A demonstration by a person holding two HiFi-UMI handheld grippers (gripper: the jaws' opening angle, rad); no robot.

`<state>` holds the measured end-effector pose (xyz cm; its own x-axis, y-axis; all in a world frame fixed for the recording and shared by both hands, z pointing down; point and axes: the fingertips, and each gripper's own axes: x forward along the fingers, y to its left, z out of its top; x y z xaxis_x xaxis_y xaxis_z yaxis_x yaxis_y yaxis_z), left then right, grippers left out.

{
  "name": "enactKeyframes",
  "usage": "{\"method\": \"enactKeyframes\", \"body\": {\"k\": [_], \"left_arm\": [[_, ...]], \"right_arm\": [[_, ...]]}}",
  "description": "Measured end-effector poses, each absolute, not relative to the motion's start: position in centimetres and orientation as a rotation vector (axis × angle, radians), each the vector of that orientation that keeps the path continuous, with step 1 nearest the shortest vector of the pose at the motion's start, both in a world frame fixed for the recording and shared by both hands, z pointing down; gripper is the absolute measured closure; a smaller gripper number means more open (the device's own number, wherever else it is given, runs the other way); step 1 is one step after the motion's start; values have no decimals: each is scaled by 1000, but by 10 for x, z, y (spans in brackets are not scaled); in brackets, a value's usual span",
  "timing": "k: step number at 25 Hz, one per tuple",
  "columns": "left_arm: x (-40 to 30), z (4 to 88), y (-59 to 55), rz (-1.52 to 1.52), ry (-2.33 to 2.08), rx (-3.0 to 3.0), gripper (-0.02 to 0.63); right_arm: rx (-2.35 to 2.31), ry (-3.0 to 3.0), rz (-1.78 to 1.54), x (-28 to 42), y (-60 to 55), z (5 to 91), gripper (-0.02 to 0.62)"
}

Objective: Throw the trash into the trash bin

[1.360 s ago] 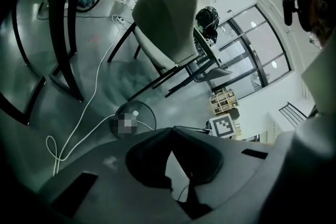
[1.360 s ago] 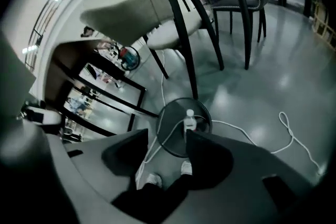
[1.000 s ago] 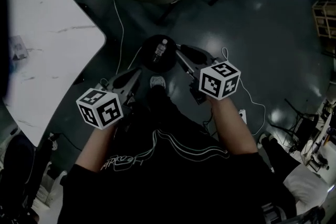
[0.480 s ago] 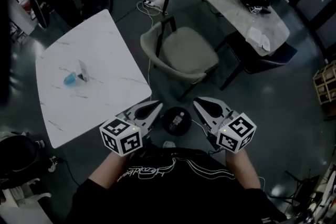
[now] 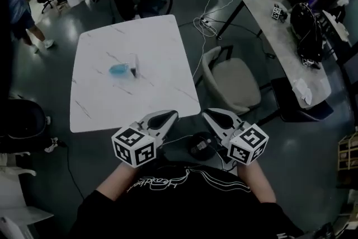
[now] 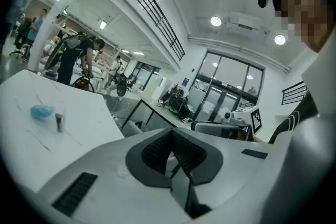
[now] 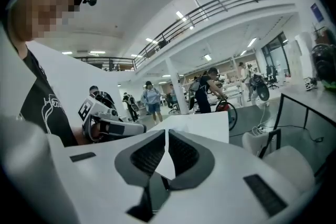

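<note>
Grey polished floor surrounds a white marble-veined table (image 5: 151, 92) at upper left, which was barely in sight a second ago. The round black trash bin (image 5: 188, 141), then mid-frame, now sits at bottom centre with a pale bottle (image 5: 200, 146) inside. The left gripper (image 5: 170, 115) and right gripper (image 5: 207, 113), both closed and empty, have lifted towards the table. A blue crumpled scrap (image 5: 118, 70) there is probably next.

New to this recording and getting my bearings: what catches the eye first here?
Two marker-cubed grippers fill the head view's bottom, left gripper and right gripper, both shut and empty. Between them on the floor sits a round black trash bin; ahead, a white marbled square table carries a crumpled blue item.
</note>
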<state>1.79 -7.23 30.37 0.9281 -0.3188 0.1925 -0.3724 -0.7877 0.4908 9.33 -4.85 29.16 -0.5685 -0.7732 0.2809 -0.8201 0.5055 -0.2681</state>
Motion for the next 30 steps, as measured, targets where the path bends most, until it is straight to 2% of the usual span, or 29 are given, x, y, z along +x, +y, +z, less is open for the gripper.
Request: {"method": "enactKeyframes", "body": {"k": [7,16,21,23,26,30], "left_arm": [[-71,315,-140,52,-698,2442,601],[-152,345,-206,51,-803,2349,601],[-191,370,-239,69,-843,2280,601],[-200,377,-250,46,-832,2245,601],[-211,386,-267,21,-814,2209,601],[-219,397,-285,49,-802,2206,601]], "right_arm": [[1193,-2638,622,13,-115,307,554],[1041,-2591,685,-64,-194,354,552],[1053,-2451,491,-95,-233,389,550],[1058,-2418,515,-101,-247,407,525],[1069,-2374,614,-107,-266,436,430],[1188,-2272,587,-103,-297,467,357]]}}
